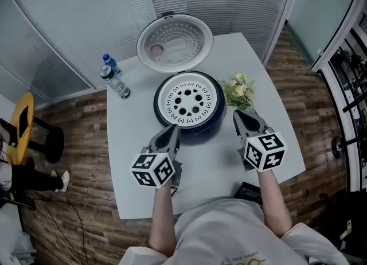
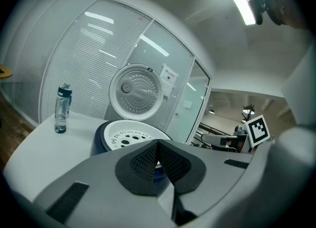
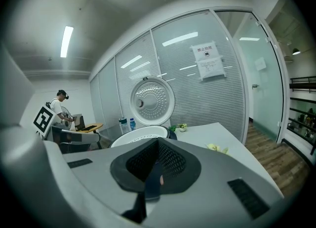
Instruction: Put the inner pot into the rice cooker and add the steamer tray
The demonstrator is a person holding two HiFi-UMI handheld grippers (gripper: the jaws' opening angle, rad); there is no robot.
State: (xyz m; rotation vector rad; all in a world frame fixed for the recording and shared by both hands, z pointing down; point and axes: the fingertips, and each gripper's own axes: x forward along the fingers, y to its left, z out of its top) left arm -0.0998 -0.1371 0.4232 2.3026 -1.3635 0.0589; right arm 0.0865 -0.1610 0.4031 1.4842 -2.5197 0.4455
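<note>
The dark rice cooker (image 1: 190, 127) stands in the middle of the white table (image 1: 132, 160) with its lid (image 1: 175, 43) swung open at the back. The white perforated steamer tray (image 1: 188, 101) sits in its top; the inner pot below is hidden. My left gripper (image 1: 172, 132) is shut and empty, just at the cooker's near left side. My right gripper (image 1: 241, 117) is shut and empty, at the cooker's near right. The cooker (image 2: 101, 138) with the tray (image 2: 129, 135) shows ahead of the left jaws (image 2: 158, 145). Over the right jaws (image 3: 158, 143) the tray's rim (image 3: 140, 134) and the lid (image 3: 152, 100) rise.
Two water bottles (image 1: 114, 80) lie at the table's left back. A bunch of pale flowers (image 1: 239, 92) lies right of the cooker. A small dark object (image 1: 248, 191) sits at the near table edge. A yellow stool (image 1: 23, 126) stands on the floor at left.
</note>
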